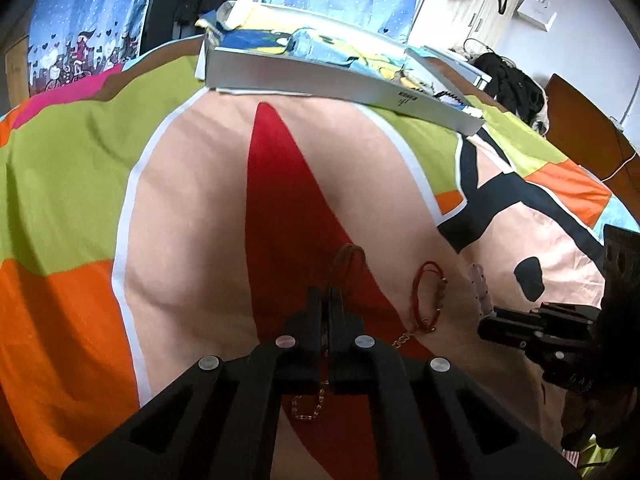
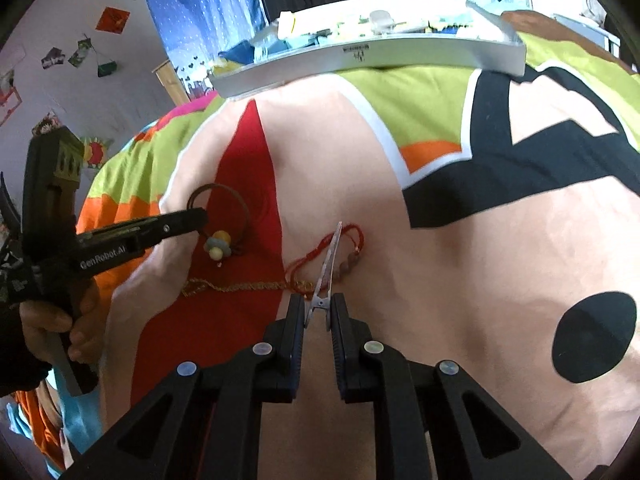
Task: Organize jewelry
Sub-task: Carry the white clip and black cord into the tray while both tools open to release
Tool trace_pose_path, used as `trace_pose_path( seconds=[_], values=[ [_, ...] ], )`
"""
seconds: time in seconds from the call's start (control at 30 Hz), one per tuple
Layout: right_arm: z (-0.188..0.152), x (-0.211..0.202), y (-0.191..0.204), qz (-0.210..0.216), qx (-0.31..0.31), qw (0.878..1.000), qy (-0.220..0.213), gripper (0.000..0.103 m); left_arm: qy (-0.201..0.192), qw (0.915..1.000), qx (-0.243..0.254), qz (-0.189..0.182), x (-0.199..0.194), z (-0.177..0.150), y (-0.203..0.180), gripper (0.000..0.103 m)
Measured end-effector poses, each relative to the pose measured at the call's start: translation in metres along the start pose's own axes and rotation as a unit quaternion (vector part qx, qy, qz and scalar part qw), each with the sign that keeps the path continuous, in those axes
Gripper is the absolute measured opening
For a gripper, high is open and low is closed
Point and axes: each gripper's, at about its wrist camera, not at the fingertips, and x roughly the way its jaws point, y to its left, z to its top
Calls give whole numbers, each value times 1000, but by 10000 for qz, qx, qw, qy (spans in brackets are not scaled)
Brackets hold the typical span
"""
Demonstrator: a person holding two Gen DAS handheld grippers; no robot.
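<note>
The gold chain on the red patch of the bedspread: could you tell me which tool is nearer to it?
Left. The left tool hangs directly over the gold chain; the right tool, shut on a silver hair clip, sits just off its end.

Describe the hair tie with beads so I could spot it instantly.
On the patchwork bedspread, find the red wedge; the hair tie lies there, held by the left gripper. It is a dark brown loop with yellow and blue beads, unlike the red cord bracelet and gold chain nearby.

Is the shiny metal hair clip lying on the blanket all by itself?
No, the right gripper holds the metal hair clip between its jaws, pointing up over the red string bracelet.
</note>
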Motion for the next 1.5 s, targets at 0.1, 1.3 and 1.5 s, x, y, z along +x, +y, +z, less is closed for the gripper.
trace_pose_path(
  seconds=[0.1,1.3,1.5],
  values=[
    [4,-7,4,20,-76,9999,-113,13,-97,9999,47,27,-4,2,-3,0],
    [190,56,-7,-316,-741,9926,-908,14,-1025,9906,-327,839,28,180,37,0],
    [185,45,-6,-395,-734,9910,-1050,34,-912,9913,-547,775,26,173,40,12]
  ],
)
